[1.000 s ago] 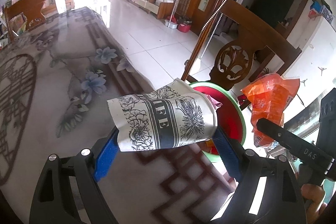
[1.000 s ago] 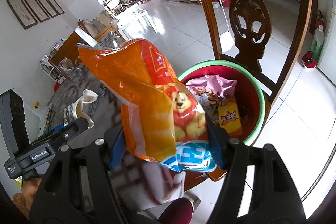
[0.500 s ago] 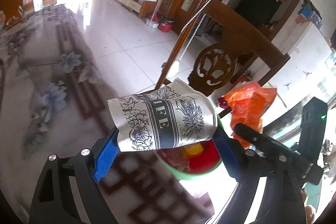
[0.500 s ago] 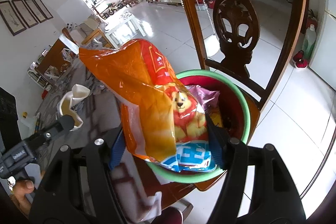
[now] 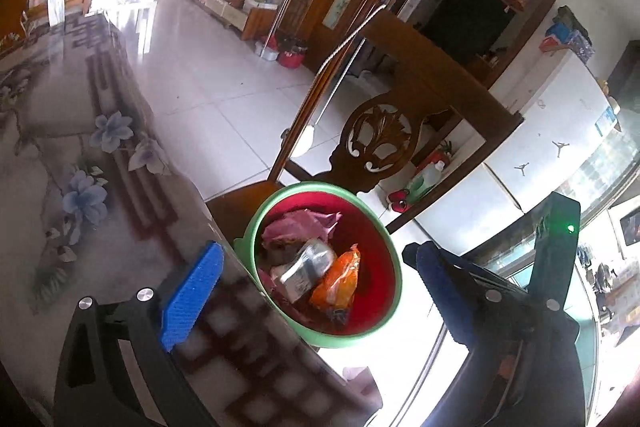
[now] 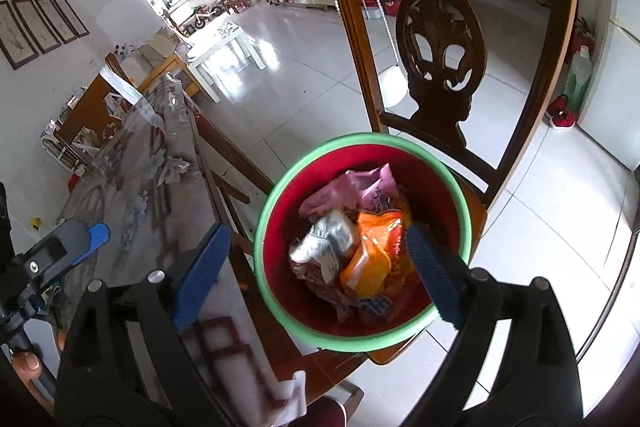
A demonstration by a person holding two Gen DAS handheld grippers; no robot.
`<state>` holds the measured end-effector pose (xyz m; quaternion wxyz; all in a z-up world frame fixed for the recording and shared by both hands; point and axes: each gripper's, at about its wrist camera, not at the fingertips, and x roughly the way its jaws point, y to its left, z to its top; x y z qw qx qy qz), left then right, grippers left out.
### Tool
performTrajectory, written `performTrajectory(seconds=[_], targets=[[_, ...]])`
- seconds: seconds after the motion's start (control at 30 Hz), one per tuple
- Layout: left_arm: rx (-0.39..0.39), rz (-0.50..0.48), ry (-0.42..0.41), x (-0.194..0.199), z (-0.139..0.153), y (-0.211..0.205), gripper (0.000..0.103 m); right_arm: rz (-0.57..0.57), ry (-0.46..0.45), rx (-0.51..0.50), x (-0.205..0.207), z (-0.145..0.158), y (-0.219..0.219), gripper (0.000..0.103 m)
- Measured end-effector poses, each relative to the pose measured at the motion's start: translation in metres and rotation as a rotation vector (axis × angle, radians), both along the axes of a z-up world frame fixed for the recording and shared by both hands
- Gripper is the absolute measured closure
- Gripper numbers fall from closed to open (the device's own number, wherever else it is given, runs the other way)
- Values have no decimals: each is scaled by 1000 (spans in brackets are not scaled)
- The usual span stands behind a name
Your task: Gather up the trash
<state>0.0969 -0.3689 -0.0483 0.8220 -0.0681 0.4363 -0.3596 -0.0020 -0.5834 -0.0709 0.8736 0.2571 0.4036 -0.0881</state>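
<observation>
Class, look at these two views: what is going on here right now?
A person is collecting trash with two hand-held tongs. Both the left tongs and right tongs have just been opening and hold nothing. The paper cup and orange snack bag lie in the red bin on the wooden chair.

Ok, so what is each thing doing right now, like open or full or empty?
Left gripper: open, empty, jaws just opened.
Right gripper: open, empty, jaws just opened.
Bin: upright on the chair seat, holding trash.
Paper cup: crumpled, lying in the bin.
Orange snack bag: lying in the bin beside the cup.
Chair: upright by the table.
</observation>
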Motion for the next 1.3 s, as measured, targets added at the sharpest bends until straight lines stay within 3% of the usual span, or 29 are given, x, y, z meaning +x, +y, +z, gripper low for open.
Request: performTrajectory(seconds=[0.27, 0.5, 0.67, 0.77, 0.9, 1.0, 1.13, 1.3], targets=[[-46, 48, -153, -33, 50, 55, 8, -2, -78, -49, -9, 42, 32, 10], [-28, 241, -384, -75, 103, 151, 8, 90, -233, -120, -4, 92, 117, 5], [-17, 387, -442, -100, 112, 219, 8, 94, -401, -151, -7, 111, 176, 5], [41, 487, -535, -112, 114, 247, 8, 147, -470, -182, -5, 104, 215, 5], [183, 607, -643, -121, 111, 266, 8, 229, -441, -214, 5, 90, 250, 5], [120, 681, -589, -115, 106, 287, 8, 221, -479, -399, 1, 90, 272, 5], [28, 671, -494, -103, 96, 308, 8, 245, -487, -445, -1, 88, 286, 5], [108, 704, -476, -105, 87, 306, 8, 260, -459, -436, 4, 83, 286, 5]])
